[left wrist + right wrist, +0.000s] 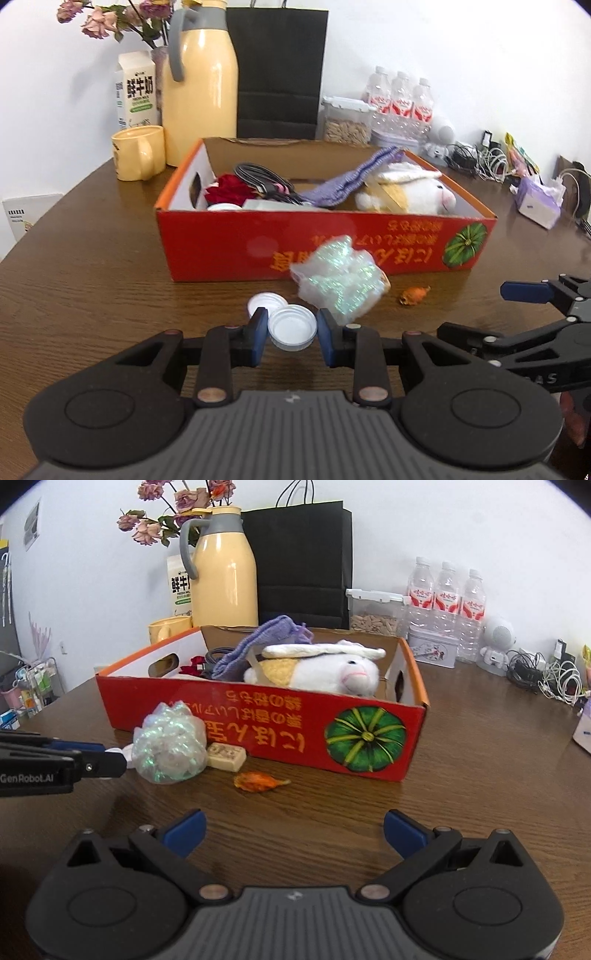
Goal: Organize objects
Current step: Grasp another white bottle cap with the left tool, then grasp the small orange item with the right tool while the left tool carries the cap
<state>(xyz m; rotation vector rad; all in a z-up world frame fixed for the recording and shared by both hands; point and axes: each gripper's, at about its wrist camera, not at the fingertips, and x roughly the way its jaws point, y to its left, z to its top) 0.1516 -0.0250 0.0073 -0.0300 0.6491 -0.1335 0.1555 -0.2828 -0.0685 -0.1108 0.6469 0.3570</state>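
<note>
My left gripper [291, 325] is shut on a white plastic lid [293, 332], one blue pad against each side of its rim. A second white lid [266, 302] lies just behind it on the wooden table. A shiny iridescent bag [341, 286] sits to the right of the lids, in front of the red cardboard box [332, 243]. The box holds a white plush toy [332, 672], a purple knit piece [258, 638], black cables and a red flower. My right gripper [293, 830] is open over bare table, short of a small orange object [260, 781]. A beige block [226, 756] rests beside the bag.
Behind the box stand a yellow thermos [201, 81], a yellow mug [138, 151], a milk carton [135, 92], a black paper bag [279, 70], a seed container [347, 120] and water bottles [400, 99]. Tangled cables [480, 158] and a tissue pack [539, 199] lie at right.
</note>
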